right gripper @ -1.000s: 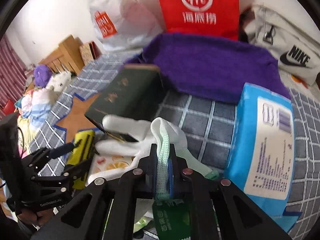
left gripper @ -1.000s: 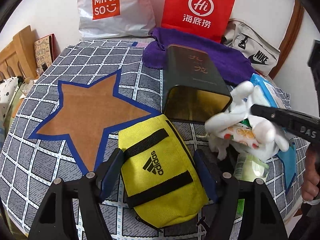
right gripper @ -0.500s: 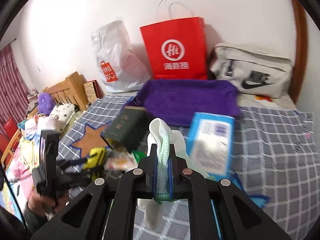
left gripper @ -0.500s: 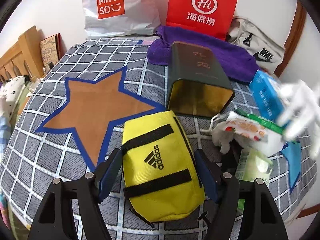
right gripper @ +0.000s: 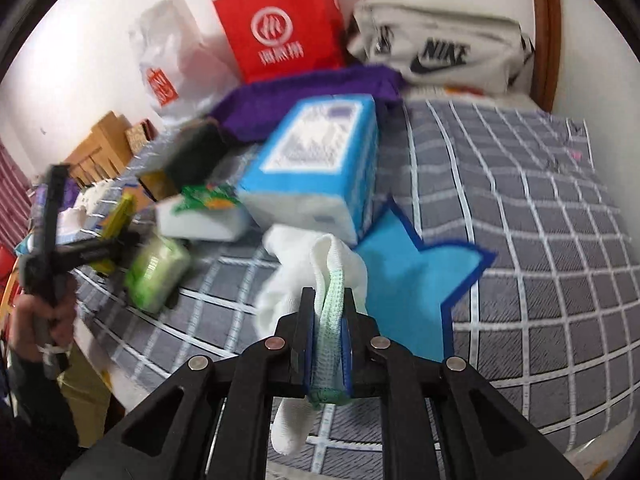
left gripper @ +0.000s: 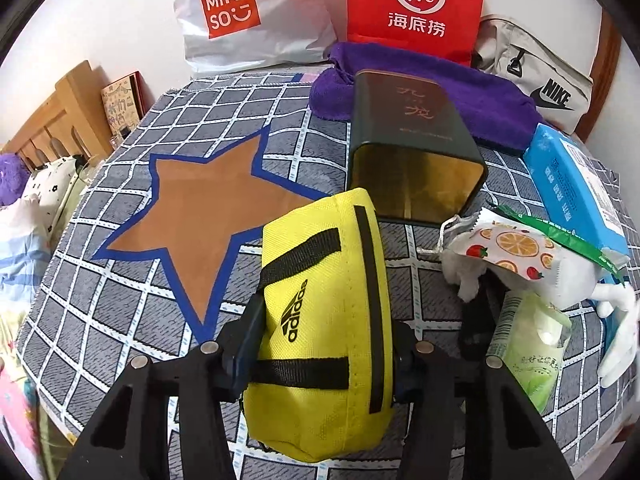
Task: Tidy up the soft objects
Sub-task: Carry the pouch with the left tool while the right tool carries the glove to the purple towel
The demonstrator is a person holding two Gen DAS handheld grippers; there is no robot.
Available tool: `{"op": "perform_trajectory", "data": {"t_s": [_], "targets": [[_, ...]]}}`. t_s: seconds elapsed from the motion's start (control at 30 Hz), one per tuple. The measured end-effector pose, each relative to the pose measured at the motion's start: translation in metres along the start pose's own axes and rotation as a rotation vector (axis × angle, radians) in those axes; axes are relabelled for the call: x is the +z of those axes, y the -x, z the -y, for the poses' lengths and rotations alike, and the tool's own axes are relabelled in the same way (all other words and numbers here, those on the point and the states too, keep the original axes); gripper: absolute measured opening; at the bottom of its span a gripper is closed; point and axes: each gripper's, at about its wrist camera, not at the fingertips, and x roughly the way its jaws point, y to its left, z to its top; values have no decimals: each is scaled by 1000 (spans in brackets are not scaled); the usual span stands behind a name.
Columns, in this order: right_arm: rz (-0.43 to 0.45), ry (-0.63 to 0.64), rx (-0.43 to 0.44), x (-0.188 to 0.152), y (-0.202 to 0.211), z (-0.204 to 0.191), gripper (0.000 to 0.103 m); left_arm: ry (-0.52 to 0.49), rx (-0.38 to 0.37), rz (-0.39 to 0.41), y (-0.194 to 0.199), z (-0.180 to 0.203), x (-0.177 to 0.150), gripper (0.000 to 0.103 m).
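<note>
- The left gripper (left gripper: 326,344) is closing its jaws on the yellow pouch (left gripper: 324,332); both pads are pressing against the sides of the pouch, which is sitting on the grid-patterned cloth (left gripper: 120,300).
- The yellow pouch is lying at 6 o'clock from the dark green tin (left gripper: 412,152), whose open gold-lined mouth is facing the pouch.
- The brown star patch (left gripper: 200,216) is showing at 10 o'clock from the pouch.
- The right gripper (right gripper: 329,344) is pinching the green-edged cuff of a white glove (right gripper: 316,276), and its jaws are beginning to open while the cuff is sitting between the pads.
- The glove is hanging over the cloth just at 6 o'clock from the blue tissue pack (right gripper: 320,160) and at 9 o'clock from the blue star patch (right gripper: 416,284).
- The green wipes pack (right gripper: 156,272) is lying at 9 o'clock from the glove.
- The fruit-print packet (left gripper: 508,248) is resting at 3 o'clock from the pouch, touching other wrappers.
- The purple towel (left gripper: 460,96), the red paper bag (left gripper: 416,4), the white shopping bag (left gripper: 248,16) and the grey sports bag (left gripper: 536,80) are standing along the wall at 12 o'clock.
- A hand (right gripper: 44,316) at the left edge of the right wrist view is gripping the handle of the other tool.
</note>
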Motion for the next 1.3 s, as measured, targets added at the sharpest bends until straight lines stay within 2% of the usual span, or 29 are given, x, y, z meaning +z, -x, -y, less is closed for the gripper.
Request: {"op": "perform_trajectory", "data": {"t_s": [0.03, 0.07, 0.1, 0.13, 0.3, 0.37, 0.4, 0.43, 0.47, 0.6, 0.73, 0.97, 1.3], "targets": [[-6, -14, 5, -1, -4, 3, 28, 3, -1, -1, 2, 0, 1, 48], [-9, -36, 15, -2, -8, 7, 37, 8, -3, -1, 4, -1, 1, 47], [-8, -56, 24, -2, -12, 9, 56, 14, -9, -2, 5, -2, 2, 47], [-9, -73, 30, -1, -16, 11, 65, 22, -26, -8, 8, -3, 3, 47], [-29, -74, 70, -1, -31, 7, 64, 18, -62, 1, 19, 1, 11, 47], [-12, -32, 58, -1, -34, -1, 59, 13, -67, 6, 22, 4, 15, 47], [-13, -9, 57, -1, -36, -5, 44, 14, -72, 8, 24, 4, 16, 47], [-15, 7, 63, -1, -38, -8, 24, 15, -76, 10, 25, 5, 18, 47], [-21, 21, 69, 0, -40, -11, 17, 15, -83, 12, 27, 6, 19, 47], [-18, 80, 61, 5, -25, -21, 16, 4, -91, 34, 38, 8, 28, 47], [35, 72, 131, 19, 8, -21, 16, -2, -104, 62, 51, 8, 38, 47], [127, 86, 136, 50, 41, -32, 16, 2, -120, 77, 59, 6, 63, 47], [181, 71, 99, 123, 28, -37, 16, -27, -144, 110, 64, 21, 111, 47]]}}
